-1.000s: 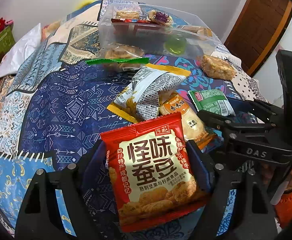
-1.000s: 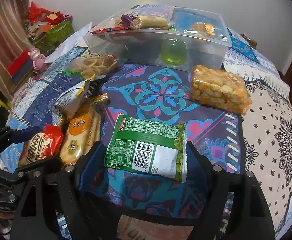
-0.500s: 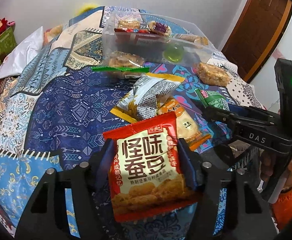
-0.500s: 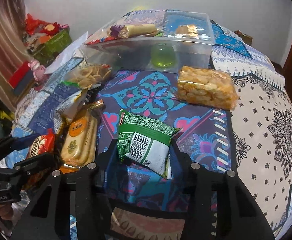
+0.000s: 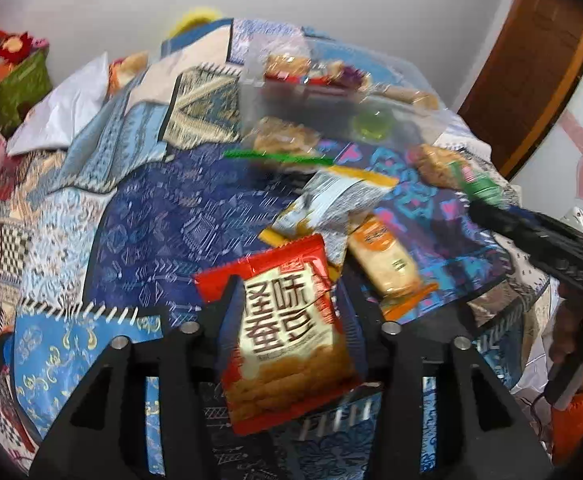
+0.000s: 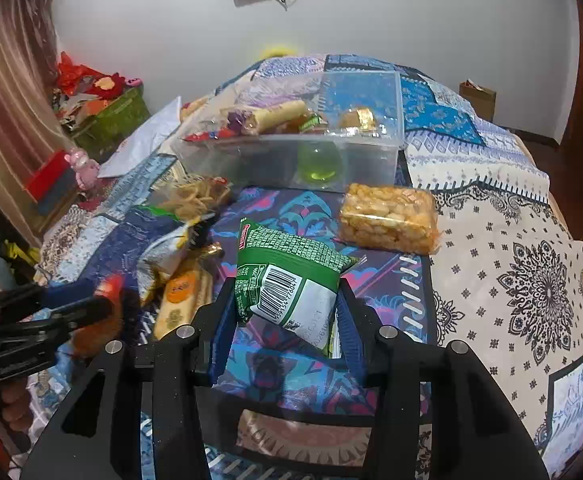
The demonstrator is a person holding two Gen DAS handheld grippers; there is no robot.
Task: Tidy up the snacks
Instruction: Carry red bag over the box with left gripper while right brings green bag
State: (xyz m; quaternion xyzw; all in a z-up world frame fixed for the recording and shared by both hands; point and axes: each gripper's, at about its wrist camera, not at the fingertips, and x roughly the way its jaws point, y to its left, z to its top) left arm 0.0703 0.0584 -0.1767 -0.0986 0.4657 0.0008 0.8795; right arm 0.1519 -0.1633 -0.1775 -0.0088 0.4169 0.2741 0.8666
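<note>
A patchwork quilt (image 6: pixel 491 280) in blues, purples and cream covered the bed, with a white wall behind and a brown door off to one side. On it, toward the far end, sat a clear plastic box (image 6: pixel 311 148) already holding several snacks, a green jelly cup (image 6: pixel 318 162) showing through its front wall.

The left gripper (image 5: pixel 287 320) had its fingers closed on a red snack packet (image 5: pixel 287 332), pinched by both side edges and raised off the quilt. Just beyond it lay a grey-and-yellow bag (image 5: pixel 331 204) and an orange-labelled cracker pack (image 5: pixel 383 256), touching one another — the view was blurred, so finer detail was lost.

The right gripper (image 6: pixel 287 316) likewise had its fingers clamped on a green packet (image 6: pixel 291 276), barcode side up, tilted and lifted clear of the quilt. Ahead of it to the right, a clear bag of golden puffed snack (image 6: pixel 387 218) rested on the quilt near the box's front corner. A bag of noodle-like strips (image 6: pixel 199 196) lay to the left, in front of the box.
</note>
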